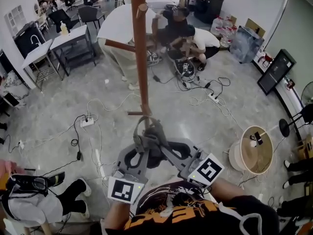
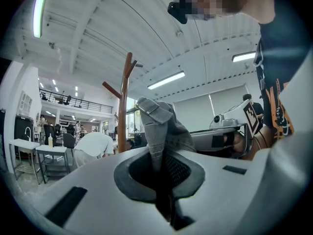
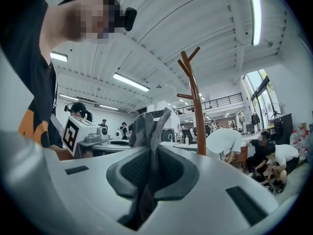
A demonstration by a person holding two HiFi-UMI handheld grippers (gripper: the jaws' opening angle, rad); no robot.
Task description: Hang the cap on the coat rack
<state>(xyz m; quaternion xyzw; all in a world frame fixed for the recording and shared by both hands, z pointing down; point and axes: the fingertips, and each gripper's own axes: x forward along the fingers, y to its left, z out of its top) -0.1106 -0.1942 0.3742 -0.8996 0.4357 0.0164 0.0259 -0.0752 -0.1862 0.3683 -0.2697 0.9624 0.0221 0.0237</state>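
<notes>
A grey cap (image 1: 152,133) hangs between my two grippers, just in front of the foot of the brown wooden coat rack (image 1: 141,58). My left gripper (image 1: 145,143) is shut on one side of the cap (image 2: 159,126), the fabric pinched at the jaws of this gripper (image 2: 157,175). On the other side my right gripper (image 1: 162,146) is shut on the cap (image 3: 148,126), which stands up out of this gripper (image 3: 148,177). The rack's pole and pegs rise beyond the cap in the left gripper view (image 2: 123,106) and the right gripper view (image 3: 195,106).
Two people crouch on the floor (image 1: 190,38) behind the rack beside a white-covered table (image 1: 117,21). Cables and a power strip (image 1: 87,122) lie on the floor to the left. A round wicker basket (image 1: 254,155) stands at right; a seated person (image 1: 34,195) is at lower left.
</notes>
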